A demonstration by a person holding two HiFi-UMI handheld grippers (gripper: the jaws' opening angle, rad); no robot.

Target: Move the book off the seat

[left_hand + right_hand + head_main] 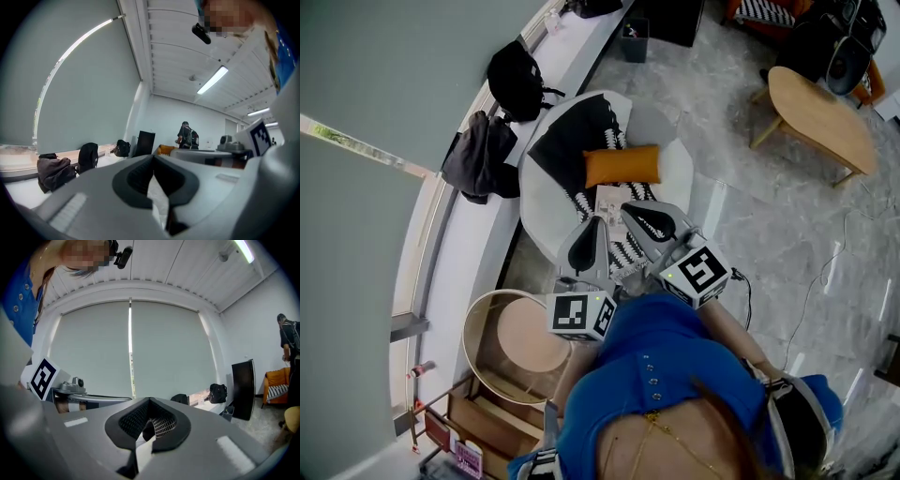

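Observation:
A pale book lies on the round white chair, on its black-and-white patterned seat just in front of an orange pillow. Both grippers hang over the chair's near edge and point at the book. My left gripper is shut and holds nothing, its tip just short of the book's near left corner. My right gripper is also shut and holds nothing, its tip at the book's near right edge; whether it touches I cannot tell. The jaws meet in the left gripper view and the right gripper view.
A black backpack and a dark jacket lie on the window ledge left of the chair. A round side table stands near left. A wooden coffee table is far right. A person stands across the room.

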